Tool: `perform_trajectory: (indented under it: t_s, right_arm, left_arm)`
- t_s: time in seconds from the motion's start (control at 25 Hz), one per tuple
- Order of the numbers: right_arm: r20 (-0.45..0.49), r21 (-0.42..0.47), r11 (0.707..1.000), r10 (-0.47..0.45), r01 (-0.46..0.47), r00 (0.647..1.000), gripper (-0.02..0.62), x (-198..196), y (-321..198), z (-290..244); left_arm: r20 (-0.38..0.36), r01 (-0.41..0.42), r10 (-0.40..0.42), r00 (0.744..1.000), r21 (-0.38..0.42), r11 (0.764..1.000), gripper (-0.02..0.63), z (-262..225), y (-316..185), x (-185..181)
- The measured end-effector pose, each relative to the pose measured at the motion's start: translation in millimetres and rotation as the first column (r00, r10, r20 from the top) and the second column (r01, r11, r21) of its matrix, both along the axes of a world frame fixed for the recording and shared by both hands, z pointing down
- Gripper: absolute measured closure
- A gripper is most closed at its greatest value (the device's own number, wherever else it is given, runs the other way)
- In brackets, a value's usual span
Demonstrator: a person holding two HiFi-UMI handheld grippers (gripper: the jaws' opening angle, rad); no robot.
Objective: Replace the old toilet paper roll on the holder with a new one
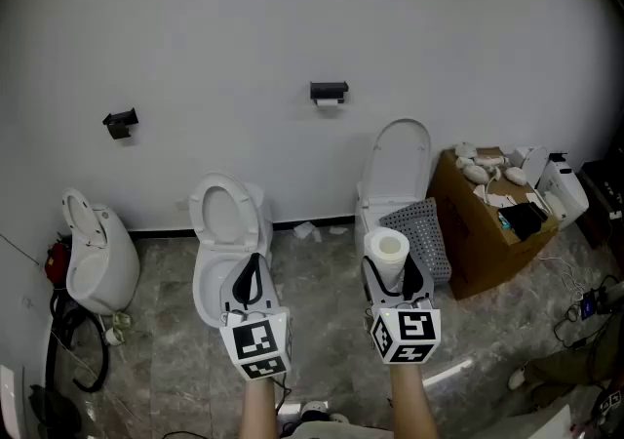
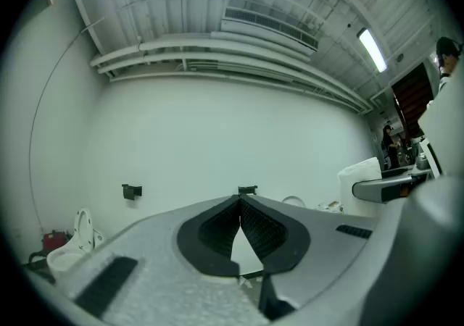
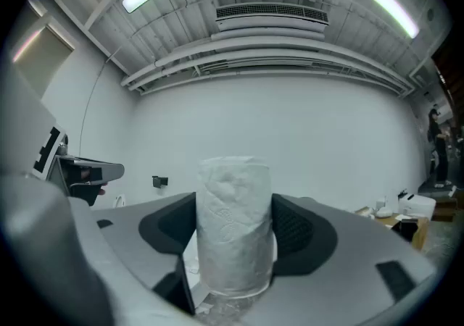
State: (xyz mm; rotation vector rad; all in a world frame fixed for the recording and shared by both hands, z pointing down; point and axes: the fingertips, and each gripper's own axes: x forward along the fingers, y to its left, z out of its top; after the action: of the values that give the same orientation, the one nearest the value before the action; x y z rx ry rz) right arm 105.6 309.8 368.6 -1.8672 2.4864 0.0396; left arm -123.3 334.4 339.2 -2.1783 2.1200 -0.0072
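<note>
High on the white wall hangs the black paper holder [image 1: 330, 91] [image 2: 247, 190], and a small pale remnant of the old roll [image 1: 329, 103] sits under it. My right gripper [image 1: 390, 269] [image 3: 235, 234] is shut on a new white toilet paper roll [image 1: 387, 252] [image 3: 235, 241]. The roll stands upright between the pads, well short of the wall and over the right toilet [image 1: 395, 174]. My left gripper [image 1: 251, 276] [image 2: 239, 203] is shut with nothing in it. It is level and pointing at the wall above the middle toilet [image 1: 226, 232].
A second black holder [image 1: 121, 122] [image 2: 131, 190] is mounted further left on the wall. A loose toilet [image 1: 93, 252] stands at the left. An open cardboard box [image 1: 487, 222] of white parts is at the right. Cables [image 1: 585, 305] trail over the marble floor.
</note>
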Motion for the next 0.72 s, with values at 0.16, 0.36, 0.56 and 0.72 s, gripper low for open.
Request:
perform_trajectory:
  t_s: [0.16, 0.36, 0.56, 0.72]
  right_arm:
    - [0.0, 0.001, 1.0, -0.001, 0.001, 1.0, 0.295, -0.7, -2.6, 0.3]
    - [-0.002, 0.0, 1.0, 0.002, -0.002, 1.0, 0.295, -5.6, -5.3, 3.2]
    - [0.005, -0.007, 1.0, 0.01, -0.01, 1.0, 0.295, -10.7, -13.9, 5.7]
    - [0.013, -0.014, 1.0, 0.023, -0.023, 1.0, 0.295, -15.9, -29.4, 7.7]
  left_arm:
    - [-0.004, -0.012, 0.012, 1.0, -0.019, 1.0, 0.598, 9.7, -3.3, 1.0]
    - [-0.006, -0.012, 0.012, 1.0, -0.019, 1.0, 0.598, 11.9, -6.9, -5.6]
    - [-0.01, -0.012, 0.012, 1.0, -0.01, 1.0, 0.597, 13.2, -17.5, -12.1]
    - [-0.003, -0.035, 0.035, 0.999, 0.002, 0.999, 0.509, 11.6, -35.2, -13.5]
